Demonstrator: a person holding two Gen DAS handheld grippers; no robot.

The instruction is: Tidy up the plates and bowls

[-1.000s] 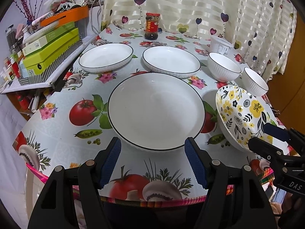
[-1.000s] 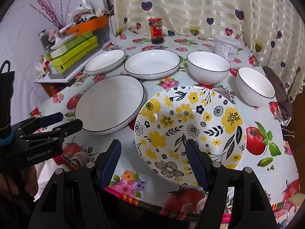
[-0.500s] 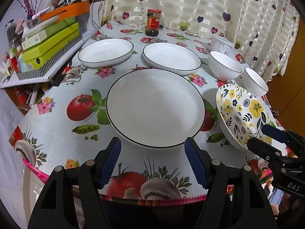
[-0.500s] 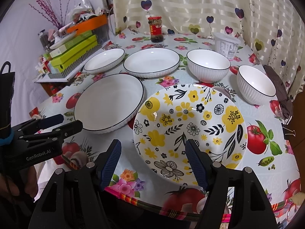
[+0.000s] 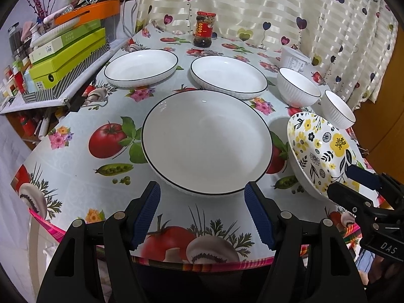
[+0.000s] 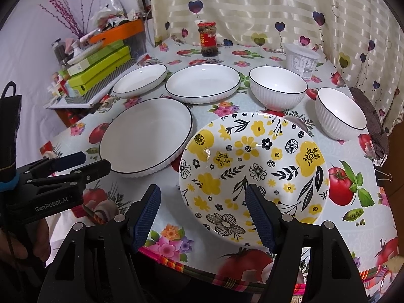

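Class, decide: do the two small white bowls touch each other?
Apart. The right wrist view shows tablecloth between the left bowl and the right bowl.

Three white plates (image 5: pixel 207 141), two ribbed bowls (image 6: pixel 277 85), perhaps one tilted floral bowl (image 6: pixel 252 169)

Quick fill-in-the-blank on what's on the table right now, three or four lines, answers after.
1. The left gripper is open, lined up with the large ____ plate.
2. The right gripper is open at the near rim of the ____-flowered bowl.
3. The number of white ribbed bowls on the table is ____.
4. By the curtain stands a jar with a ____ lid.

Missing words: white; yellow; two; red
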